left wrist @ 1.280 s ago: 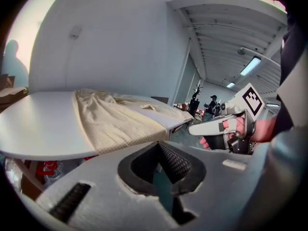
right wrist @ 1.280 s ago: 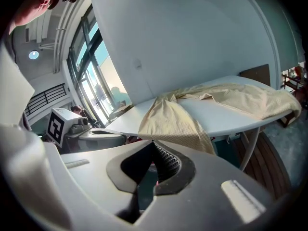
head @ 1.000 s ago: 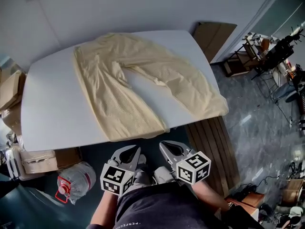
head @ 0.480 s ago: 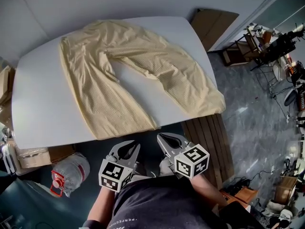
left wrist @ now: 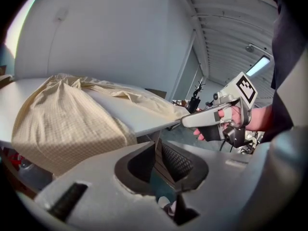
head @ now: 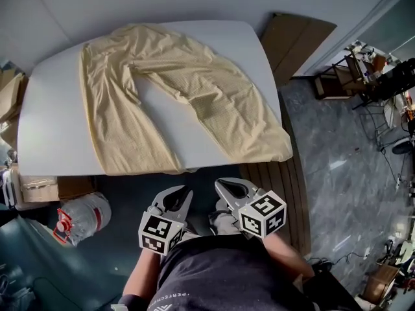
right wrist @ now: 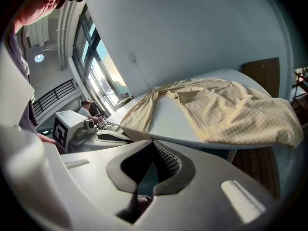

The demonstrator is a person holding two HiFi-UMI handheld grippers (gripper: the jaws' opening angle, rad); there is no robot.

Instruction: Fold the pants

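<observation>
Below desk's (head: 52, 135) near edge, at 6 o'clock, both tongs have slid toward 3 o'clock, still clear of the pants (head: 194, 89), which lie spread flat w/ hems overhanging. Left tongs (head: 183, 194) have just been cracking apart, nothing btwn them; right tongs (head: 224, 188) pressed together, empty. Prob. lining up the first grab.

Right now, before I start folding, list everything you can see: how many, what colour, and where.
pants: one, pale yellow, spread on the table, leg ends drooping over its near edge
table: one, white, ahead of the person
cardboard boxes: several, brown, left of the table
plastic bottle: one, clear with red top, floor at near left
wooden planks: brown, floor right of the table
board: one, brown, leaning beyond the table
left tongs: grey, short of the table, jaws just been opening, nothing between
right tongs: grey, beside them, shut, empty
</observation>
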